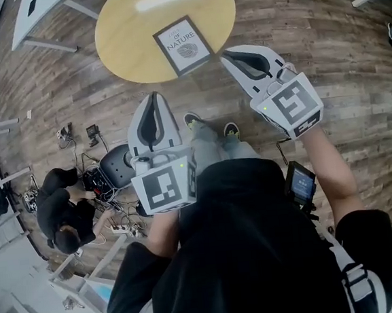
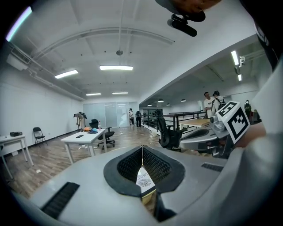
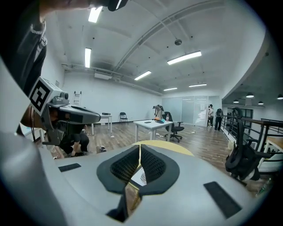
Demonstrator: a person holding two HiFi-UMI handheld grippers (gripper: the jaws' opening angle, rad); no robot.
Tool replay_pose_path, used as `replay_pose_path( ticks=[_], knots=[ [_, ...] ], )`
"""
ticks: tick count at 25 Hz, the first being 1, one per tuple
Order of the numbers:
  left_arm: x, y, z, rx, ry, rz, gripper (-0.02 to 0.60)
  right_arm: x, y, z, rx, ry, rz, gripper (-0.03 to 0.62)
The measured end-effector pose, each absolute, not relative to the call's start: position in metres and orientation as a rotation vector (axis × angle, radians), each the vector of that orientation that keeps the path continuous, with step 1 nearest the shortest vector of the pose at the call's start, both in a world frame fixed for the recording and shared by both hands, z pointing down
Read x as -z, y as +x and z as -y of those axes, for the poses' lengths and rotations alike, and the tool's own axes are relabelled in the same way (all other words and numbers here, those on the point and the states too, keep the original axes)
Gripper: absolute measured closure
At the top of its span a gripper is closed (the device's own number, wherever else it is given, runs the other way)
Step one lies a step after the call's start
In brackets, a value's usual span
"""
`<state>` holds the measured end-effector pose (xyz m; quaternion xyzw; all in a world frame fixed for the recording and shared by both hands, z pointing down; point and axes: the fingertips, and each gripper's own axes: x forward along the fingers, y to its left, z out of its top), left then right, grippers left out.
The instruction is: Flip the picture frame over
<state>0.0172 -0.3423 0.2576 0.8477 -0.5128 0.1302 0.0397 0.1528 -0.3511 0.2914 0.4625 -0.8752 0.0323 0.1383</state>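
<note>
The picture frame [image 1: 183, 46] lies face up on the near edge of the round yellow table [image 1: 130, 28], its white print with dark lettering showing. My left gripper [image 1: 154, 96] hangs over the wooden floor short of the table, jaws shut with nothing in them. The right gripper [image 1: 227, 56] is also shut and empty, its tips just off the table's near right edge, close to the frame's corner. A sliver of the frame [image 2: 143, 180] shows below the closed left gripper [image 2: 142, 150], and the frame [image 3: 140, 178] shows again under the closed right gripper [image 3: 140, 150].
A person [image 1: 64, 211] crouches on the floor at the left among cables and a power strip. A grey office chair [image 1: 118, 164] stands beside them. A white desk [image 1: 40, 12] sits at the top left. The floor is wood planks; my shoes [image 1: 210, 125] show below the table.
</note>
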Motion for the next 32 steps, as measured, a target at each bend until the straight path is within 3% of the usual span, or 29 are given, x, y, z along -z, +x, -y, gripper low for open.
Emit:
replay_pose_path(
  ticks=[7,19,22,27,32],
  knots=[
    [-0.313,0.0,0.371,-0.41,2.555,1.554,0.558,-0.379,0.106,0.378,-0.257,1.053,2.496,0.571],
    [-0.423,-0.036,0.417,-0.487,2.416,1.535,0.558,-0.528,0.049,0.441,-0.272,0.966,2.355,0.565],
    [-0.44,-0.041,0.415,-0.49,2.362,1.528,0.558,-0.554,0.042,0.438,-0.213,0.908,2.309,0.461],
    [-0.467,-0.037,0.422,-0.517,2.379,1.492,0.558,-0.585,0.03,0.439,0.031,0.792,2.177,0.372],
    [-0.479,-0.042,0.437,-0.524,2.389,1.468,0.558,-0.611,0.017,0.45,0.221,0.74,2.016,0.344]
  ],
)
